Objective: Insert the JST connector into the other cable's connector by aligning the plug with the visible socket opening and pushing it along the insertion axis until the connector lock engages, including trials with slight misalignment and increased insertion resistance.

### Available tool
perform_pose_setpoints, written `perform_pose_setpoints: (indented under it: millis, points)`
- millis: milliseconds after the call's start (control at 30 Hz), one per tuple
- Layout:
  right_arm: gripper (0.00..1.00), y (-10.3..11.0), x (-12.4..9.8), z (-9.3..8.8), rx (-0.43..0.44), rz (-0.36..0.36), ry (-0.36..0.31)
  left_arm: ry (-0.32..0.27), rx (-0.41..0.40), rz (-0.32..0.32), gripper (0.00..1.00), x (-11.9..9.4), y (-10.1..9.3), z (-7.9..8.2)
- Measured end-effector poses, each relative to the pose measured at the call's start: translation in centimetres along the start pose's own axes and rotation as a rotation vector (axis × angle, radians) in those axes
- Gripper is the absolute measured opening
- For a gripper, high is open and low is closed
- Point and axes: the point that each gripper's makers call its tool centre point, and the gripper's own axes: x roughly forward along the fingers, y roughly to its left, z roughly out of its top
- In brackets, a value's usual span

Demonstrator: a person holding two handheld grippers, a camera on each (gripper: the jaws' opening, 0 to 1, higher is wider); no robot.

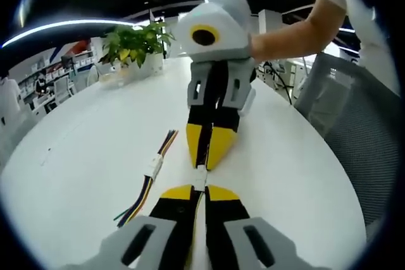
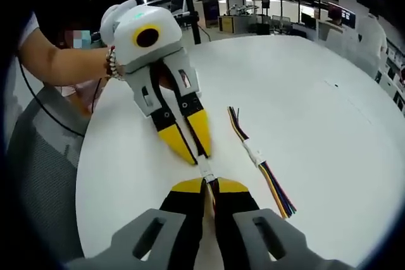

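Note:
A small white JST connector pair (image 1: 200, 177) sits between the two sets of yellow fingertips, just above the white table (image 1: 95, 156). My left gripper (image 1: 195, 189) is shut on the wires of the near half. My right gripper (image 1: 204, 162) comes in from the far side, tip to tip with it, shut on the other half. In the right gripper view the same white connector (image 2: 205, 169) spans the short gap between my right gripper (image 2: 209, 183) and the left gripper (image 2: 199, 155). I cannot tell whether the halves are fully seated.
A second cable with a white connector (image 1: 154, 167) and coloured wires lies flat on the table, also seen as that cable (image 2: 255, 153). A potted plant (image 1: 136, 45) stands at the table's far end. A grey mesh chair (image 1: 354, 131) is beside the edge. A person's forearm (image 2: 63, 64) holds the left gripper.

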Motion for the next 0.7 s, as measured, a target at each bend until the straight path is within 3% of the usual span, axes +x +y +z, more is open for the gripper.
perform_pose_setpoints:
  millis: [133, 267, 500, 700]
  points:
    - [0.02, -0.2, -0.5, 0.4, -0.021, -0.013, -0.014, 0.013, 0.024, 0.003, 0.00, 0.2, 0.2, 0.3]
    - [0.02, -1.5, -0.9, 0.8, -0.008, -0.036, -0.049, -0.004, 0.007, 0.028, 0.00, 0.4, 1.6, 1.0]
    - [0.03, -2.7, -0.3, 0.6, -0.021, -0.047, -0.058, 0.024, -0.001, 0.051, 0.00, 0.9, 2.7, 0.6]
    - [0.04, -2.8, -0.1, 0.2, -0.064, -0.036, -0.047, 0.020, -0.036, 0.051, 0.00, 0.9, 2.4, 0.5]
